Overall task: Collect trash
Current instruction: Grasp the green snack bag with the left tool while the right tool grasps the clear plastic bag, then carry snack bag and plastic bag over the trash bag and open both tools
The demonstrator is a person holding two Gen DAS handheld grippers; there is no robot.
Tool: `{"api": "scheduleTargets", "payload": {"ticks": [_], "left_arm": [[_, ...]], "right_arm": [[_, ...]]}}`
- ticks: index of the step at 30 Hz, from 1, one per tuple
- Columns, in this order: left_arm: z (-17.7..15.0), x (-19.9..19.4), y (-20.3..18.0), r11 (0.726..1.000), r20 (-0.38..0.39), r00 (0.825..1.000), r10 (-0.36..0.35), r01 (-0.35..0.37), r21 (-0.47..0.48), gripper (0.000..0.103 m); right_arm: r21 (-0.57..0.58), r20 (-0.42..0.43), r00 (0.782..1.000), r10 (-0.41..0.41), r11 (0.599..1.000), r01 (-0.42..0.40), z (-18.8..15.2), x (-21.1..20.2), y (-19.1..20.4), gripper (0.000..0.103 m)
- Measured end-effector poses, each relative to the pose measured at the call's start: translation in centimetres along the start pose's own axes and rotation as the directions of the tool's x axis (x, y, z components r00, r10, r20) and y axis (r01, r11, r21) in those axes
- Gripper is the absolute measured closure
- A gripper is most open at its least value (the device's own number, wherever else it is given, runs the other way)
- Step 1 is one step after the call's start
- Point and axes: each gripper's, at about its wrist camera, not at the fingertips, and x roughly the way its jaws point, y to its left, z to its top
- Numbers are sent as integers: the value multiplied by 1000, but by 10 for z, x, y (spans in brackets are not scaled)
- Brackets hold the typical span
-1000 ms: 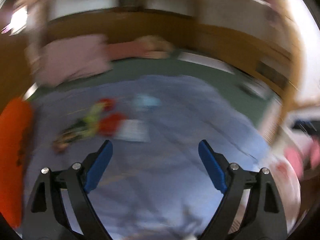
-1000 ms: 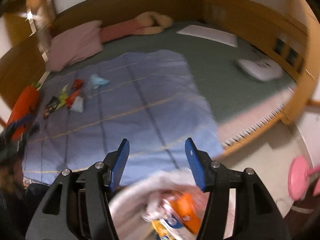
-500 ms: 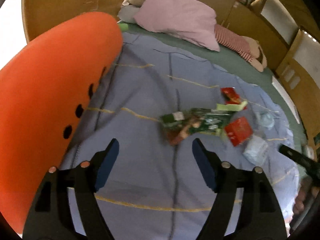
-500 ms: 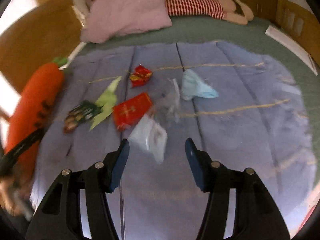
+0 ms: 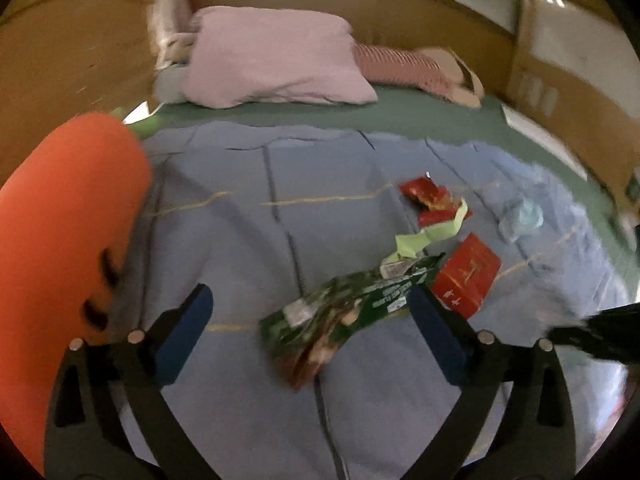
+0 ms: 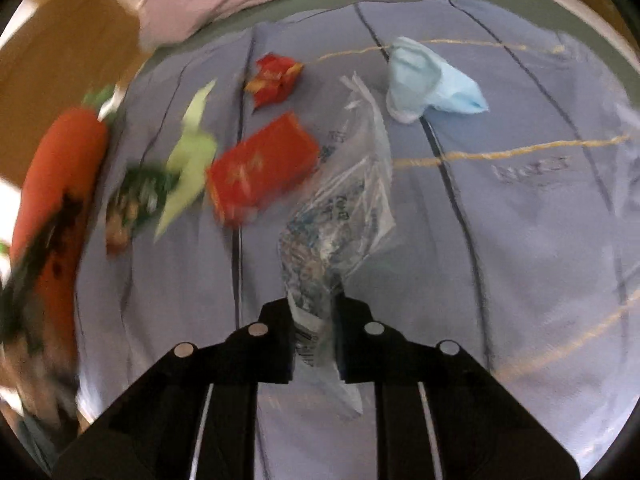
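Note:
Trash lies scattered on a blue blanket point(image 5: 248, 240). My left gripper point(image 5: 308, 300) hovers low over a green snack wrapper point(image 5: 352, 312); its jaws are opening wide, the wrapper lies between them untouched. Beyond it are a light green paper point(image 5: 428, 236), a red box point(image 5: 466, 276), a crumpled red wrapper point(image 5: 430, 200) and a pale blue tissue point(image 5: 520, 220). My right gripper point(image 6: 316, 308) is closing, its pads pinching the near end of a clear plastic bag point(image 6: 344, 200). The red box point(image 6: 260, 168) and blue tissue point(image 6: 428, 80) lie past it.
A big orange carrot plush point(image 5: 60, 240) lies along the blanket's left side, close to my left gripper. A pink pillow point(image 5: 276, 60) and a striped plush toy point(image 5: 400, 64) sit at the far end on the green sheet point(image 5: 420, 116). Wooden panels surround the bed.
Both grippers swung over to the trash pile and came down. The right jaws went from apart to pinched on the clear bag. The left jaws spread wider near the green wrapper.

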Motion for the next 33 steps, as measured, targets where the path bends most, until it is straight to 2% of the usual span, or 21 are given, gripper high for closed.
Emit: {"api": "scheduleTargets", "payload": {"ticks": [3,4,5,6,7,9,11,13,15,17,19,21,23,24,26,29,33], "left_arm": [[-4,26,-18,996,-91,996,2,6,91,6],[-9,33,-22,993,-124,992,5,9,114,19],[-13,36,-22,992,-151,989,-1,19,122,48],[-18,43,-21,993,-209,978,-8,32,112,63],[-21,44,-18,995,-233,972,-16,38,90,81],[-24,36,-6,997,-229,971,-70,74,9,89],[-25,26,0,997,-225,971,-82,80,-19,93],[-26,9,3,999,-207,977,-49,46,-19,94],[-27,-10,2,998,-189,980,-65,59,-34,94],[-31,-33,1,994,-196,976,-95,82,-75,94],[-41,-48,-7,992,-221,970,-101,81,-94,94],[-57,-64,-14,994,-243,968,-60,36,-103,94],[-71,-76,-20,993,-249,968,29,-57,-105,94],[-76,-85,-25,989,-228,970,81,-108,-105,94],[-81,-102,-30,981,-172,976,138,-158,-112,94],[-83,-118,-46,978,-96,980,177,-186,-98,94],[-82,-125,-61,978,-53,978,201,-203,-39,94]], "right_arm": [[-34,-21,999,-36,999,35,-22,-14,-5,87],[-40,-21,999,-45,998,44,-27,-19,-7,87],[-49,-15,998,-55,997,55,-32,-23,-8,87],[-60,-3,997,-73,996,73,-36,-28,-9,87],[-67,6,997,-83,994,83,-39,-30,-9,87],[-75,28,997,-72,994,74,-44,-37,-9,87],[-67,36,998,-44,997,47,-47,-39,-9,87],[-82,52,997,-59,995,63,-50,-42,-6,87],[-104,60,995,-76,991,82,-53,-42,-3,87],[-117,57,995,-85,989,91,-50,-39,-1,87],[-117,48,997,-53,991,59,-47,-35,2,87],[-124,47,998,-32,992,37,-48,-37,5,87],[-150,62,998,-15,988,24,-50,-40,12,87],[-164,78,997,-16,986,28,-51,-44,17,87],[-183,113,993,-35,981,56,-55,-52,24,87],[-224,178,978,-107,964,146,-60,-64,38,87],[-261,210,963,-170,939,223,-65,-70,52,87]]}}
